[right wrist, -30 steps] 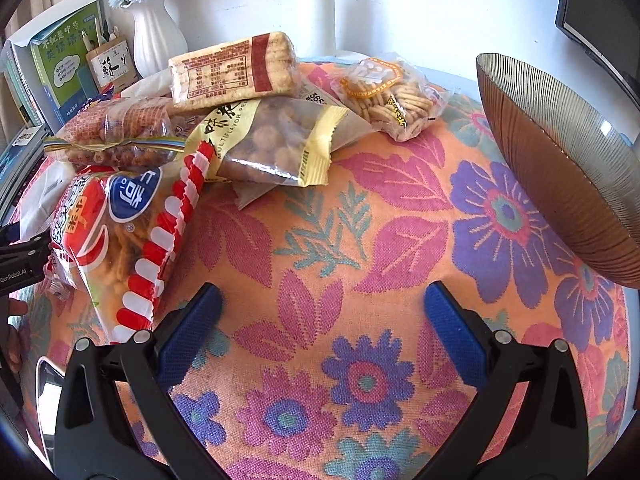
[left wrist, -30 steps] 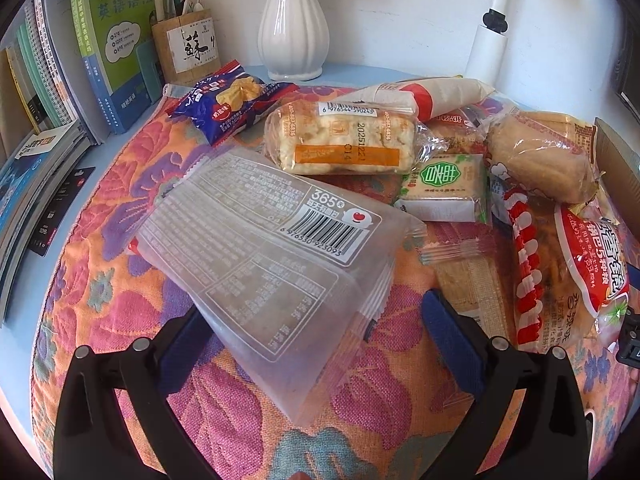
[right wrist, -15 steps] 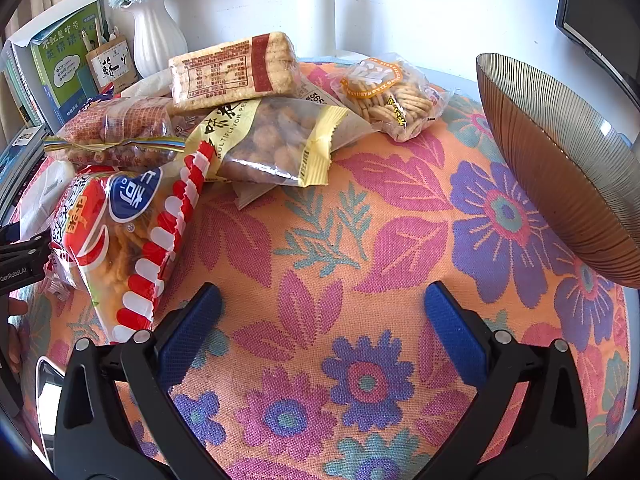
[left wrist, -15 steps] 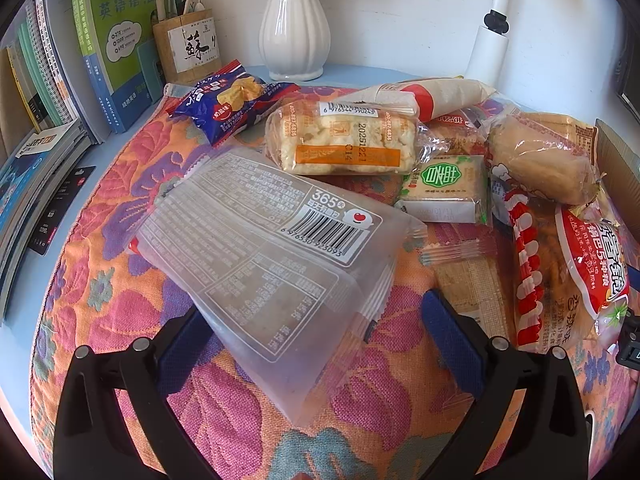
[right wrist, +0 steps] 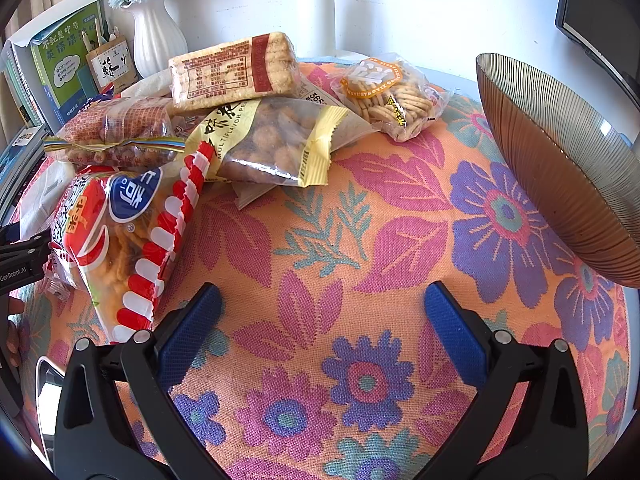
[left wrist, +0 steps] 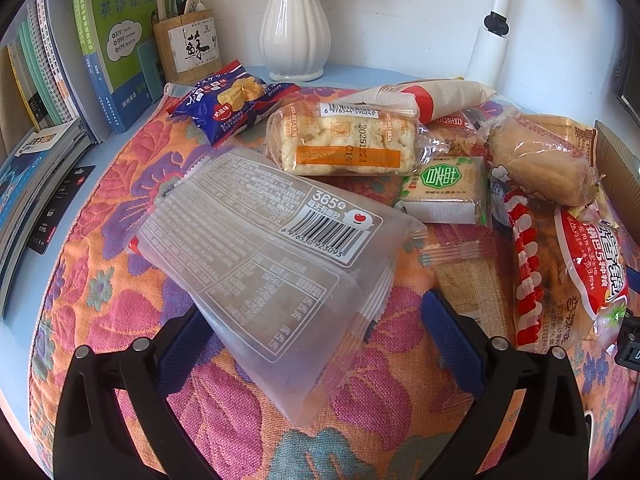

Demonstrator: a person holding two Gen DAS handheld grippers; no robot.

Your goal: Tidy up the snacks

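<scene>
Snack pile on floral cloth, both grippers spread wide.

My left gripper (left wrist: 316, 320) straddles a translucent packet (left wrist: 268, 256), pads not touching it; my right gripper (right wrist: 322, 316) hangs released over bare floral cloth (right wrist: 304, 240), peanut bag (right wrist: 268, 140) ahead, ribbed bowl (right wrist: 560, 152) at right.

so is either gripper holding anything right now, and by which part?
Nothing is held. The left gripper is open over the clear bag, its fingers wide of the bag's sides. The right gripper is open over bare cloth.
</scene>
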